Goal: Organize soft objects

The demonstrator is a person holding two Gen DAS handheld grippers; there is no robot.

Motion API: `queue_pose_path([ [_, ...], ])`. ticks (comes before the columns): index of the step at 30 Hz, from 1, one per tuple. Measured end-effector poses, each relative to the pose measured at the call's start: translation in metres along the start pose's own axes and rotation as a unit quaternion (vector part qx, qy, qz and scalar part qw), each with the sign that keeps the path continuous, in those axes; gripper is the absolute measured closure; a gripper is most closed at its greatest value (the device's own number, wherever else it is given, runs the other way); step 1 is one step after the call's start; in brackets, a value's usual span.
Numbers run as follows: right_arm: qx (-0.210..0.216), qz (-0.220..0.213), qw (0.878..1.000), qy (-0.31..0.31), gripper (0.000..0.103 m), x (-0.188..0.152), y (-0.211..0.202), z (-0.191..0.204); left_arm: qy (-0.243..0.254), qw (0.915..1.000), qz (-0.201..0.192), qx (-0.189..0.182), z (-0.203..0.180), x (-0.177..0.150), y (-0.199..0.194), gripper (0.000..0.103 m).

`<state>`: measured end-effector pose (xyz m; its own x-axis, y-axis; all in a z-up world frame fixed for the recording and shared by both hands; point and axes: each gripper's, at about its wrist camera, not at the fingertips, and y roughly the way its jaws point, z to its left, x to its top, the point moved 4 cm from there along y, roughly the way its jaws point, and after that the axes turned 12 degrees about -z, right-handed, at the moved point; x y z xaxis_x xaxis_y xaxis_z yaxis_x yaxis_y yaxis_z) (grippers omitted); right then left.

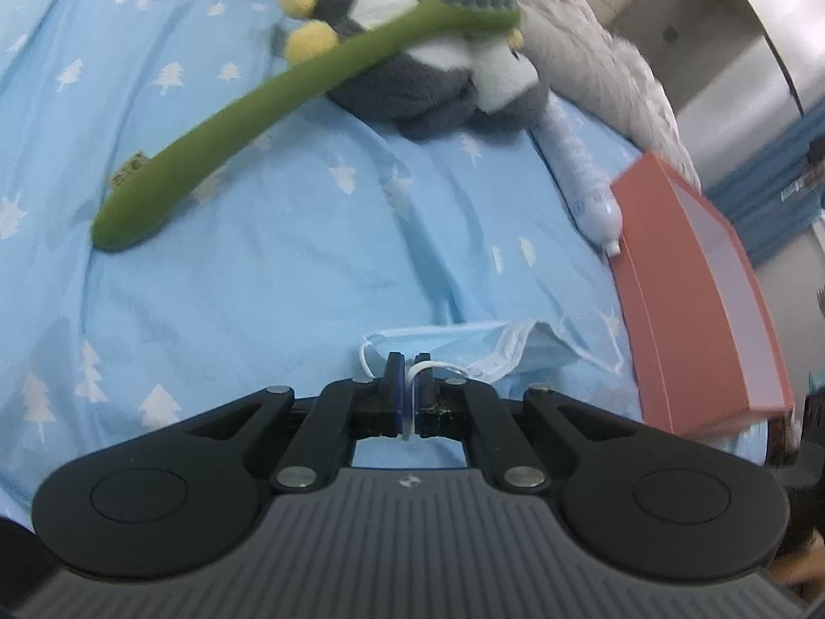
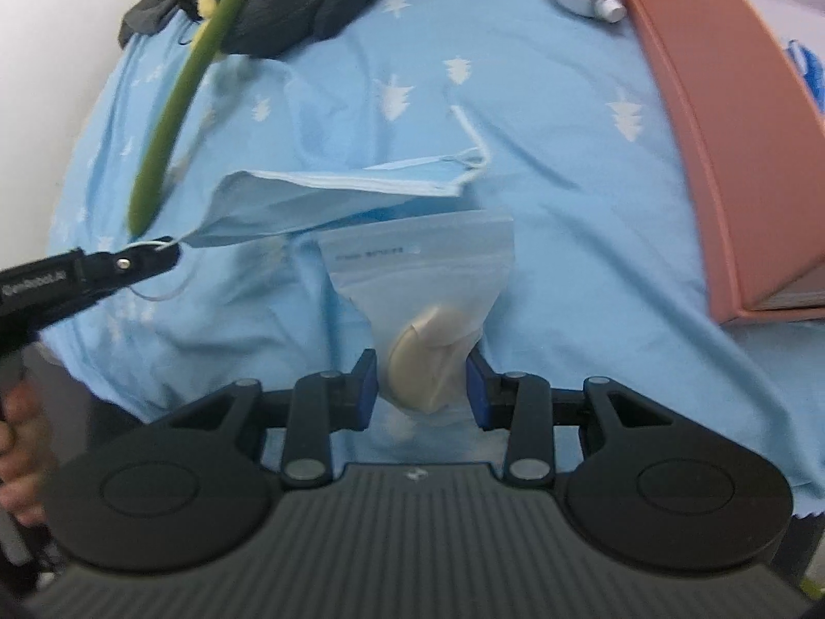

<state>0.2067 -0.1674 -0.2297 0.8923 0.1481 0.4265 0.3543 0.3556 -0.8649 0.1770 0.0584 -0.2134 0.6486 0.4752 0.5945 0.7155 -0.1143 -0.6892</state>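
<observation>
Your right gripper [image 2: 422, 387] holds a clear bag [image 2: 428, 289] with a beige pad between its half-open jaws. Your left gripper [image 1: 411, 384] has jaws closed on the mask [image 2: 330, 201] loop, above the bed sheet [image 1: 289, 258].

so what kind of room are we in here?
Most likely a bedroom, with the work done on a bed. The surface is a wrinkled light-blue sheet printed with white trees, a grey plush toy lies on it, and a furry grey blanket or pillow sits behind. Little of the room itself shows.
</observation>
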Motion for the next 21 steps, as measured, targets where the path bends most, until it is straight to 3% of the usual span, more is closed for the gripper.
queue_pose_path([
  [3,-0.015,-0.008,1.0,-0.002,0.065,0.0,0.0,-0.01,0.026,0.9994,0.017,-0.015,-0.005,-0.001,0.0,0.094],
  [4,-0.021,-0.012,1.0,0.0,0.065,0.0,0.0,-0.013,0.037,0.9987,0.026,-0.022,-0.008,-0.002,-0.001,0.08],
  [5,-0.031,-0.018,0.999,0.001,0.065,0.0,-0.002,-0.017,0.046,0.998,0.033,-0.028,-0.01,-0.003,-0.002,0.055],
  [7,-0.041,-0.028,0.999,0.009,0.065,-0.001,-0.004,-0.025,0.072,0.9962,0.033,-0.037,-0.015,-0.006,-0.008,0.036],
  [14,-0.063,-0.055,0.995,0.052,0.061,-0.003,-0.001,-0.045,0.174,0.9811,0.053,-0.066,-0.04,-0.013,-0.027,0.023],
  [21,-0.064,-0.079,0.993,0.058,0.05,-0.005,-0.006,-0.046,0.267,0.9578,0.064,-0.086,-0.06,-0.019,-0.019,0.021],
])
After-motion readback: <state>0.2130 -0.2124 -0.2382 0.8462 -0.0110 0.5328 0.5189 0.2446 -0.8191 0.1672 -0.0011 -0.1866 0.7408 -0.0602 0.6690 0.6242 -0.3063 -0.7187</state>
